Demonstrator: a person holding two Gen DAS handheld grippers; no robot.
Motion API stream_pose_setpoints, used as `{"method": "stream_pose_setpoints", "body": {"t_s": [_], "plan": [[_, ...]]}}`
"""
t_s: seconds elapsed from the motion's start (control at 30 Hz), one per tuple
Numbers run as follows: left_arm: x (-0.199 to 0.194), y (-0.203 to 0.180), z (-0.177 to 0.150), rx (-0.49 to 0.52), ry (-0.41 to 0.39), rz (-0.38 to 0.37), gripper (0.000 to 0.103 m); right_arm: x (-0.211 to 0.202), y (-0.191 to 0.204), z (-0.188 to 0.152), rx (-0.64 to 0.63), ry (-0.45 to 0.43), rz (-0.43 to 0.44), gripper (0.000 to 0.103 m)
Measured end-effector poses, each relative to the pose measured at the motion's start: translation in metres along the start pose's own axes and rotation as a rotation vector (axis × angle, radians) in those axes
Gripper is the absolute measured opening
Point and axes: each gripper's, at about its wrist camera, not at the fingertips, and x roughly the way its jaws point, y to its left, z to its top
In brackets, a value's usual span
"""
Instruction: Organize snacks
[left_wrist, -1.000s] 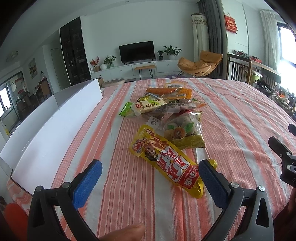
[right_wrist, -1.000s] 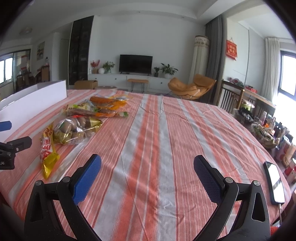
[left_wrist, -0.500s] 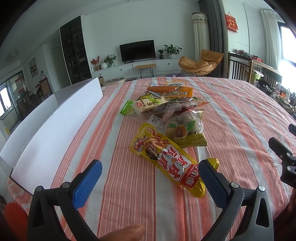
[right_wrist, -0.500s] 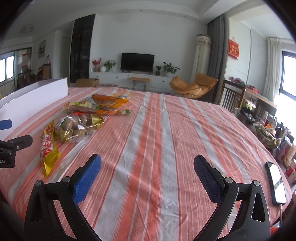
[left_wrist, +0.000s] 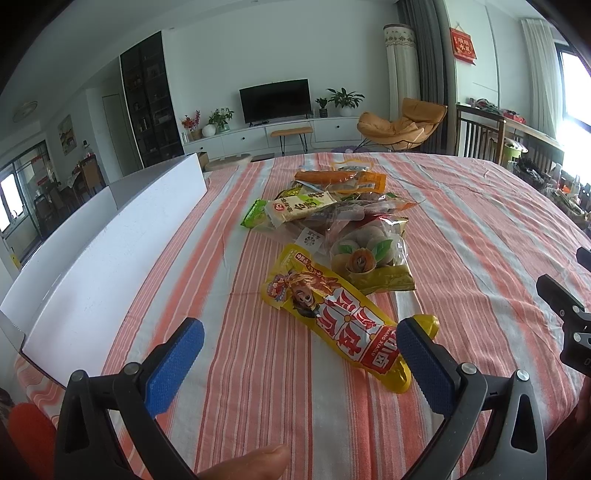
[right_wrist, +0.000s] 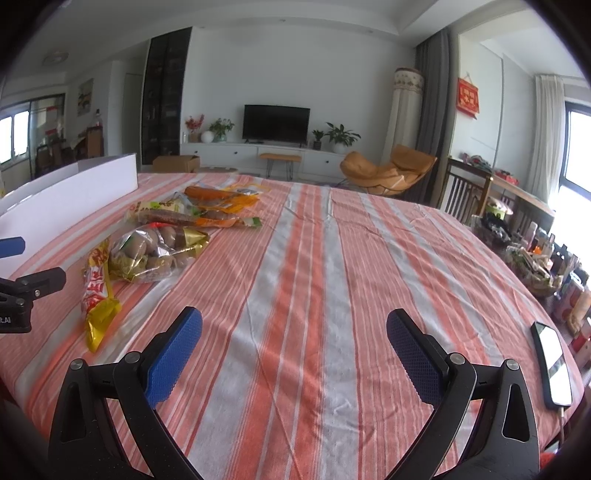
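A pile of snack packets lies on the striped tablecloth (left_wrist: 229, 332). Nearest is a long yellow and red packet (left_wrist: 332, 314), then a clear bag of round brown snacks (left_wrist: 365, 254), a green and white packet (left_wrist: 291, 210) and an orange packet (left_wrist: 340, 177) behind. My left gripper (left_wrist: 299, 363) is open just short of the yellow packet, whose near end lies by the right finger. My right gripper (right_wrist: 293, 352) is open over bare cloth, with the yellow packet (right_wrist: 96, 288) and the clear bag (right_wrist: 155, 254) to its left.
A long white open box (left_wrist: 110, 251) stands along the table's left edge. A phone (right_wrist: 552, 362) lies at the right rim. A thumb tip (left_wrist: 251, 461) shows at the bottom of the left wrist view. Beyond the table is a living room.
The left gripper has crept slightly nearer the snack pile and the right gripper has drifted a little forward. Both stay open and no packet has moved.
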Motion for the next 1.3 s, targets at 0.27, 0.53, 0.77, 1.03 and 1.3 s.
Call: {"method": "stream_pose_setpoints", "body": {"t_s": [0.27, 0.53, 0.77, 1.03, 1.3], "plan": [[0.002, 0.0, 0.0, 0.0, 0.002, 0.002, 0.103, 0.0, 0.001, 0.0, -0.005, 0.003, 0.004, 0.101], [0.002, 0.001, -0.001, -0.001, 0.003, 0.002, 0.103, 0.0, 0.002, 0.001, -0.007, 0.003, 0.004, 0.101], [0.009, 0.005, -0.003, -0.011, 0.027, 0.015, 0.103, 0.0, 0.002, 0.001, -0.004, 0.001, 0.004, 0.101], [0.015, 0.026, -0.005, -0.057, 0.067, 0.009, 0.103, 0.003, -0.001, -0.002, 0.007, 0.014, 0.003, 0.101], [0.034, 0.047, -0.013, -0.061, 0.178, -0.001, 0.103, 0.003, 0.011, -0.005, -0.04, 0.037, 0.079, 0.101]]}}
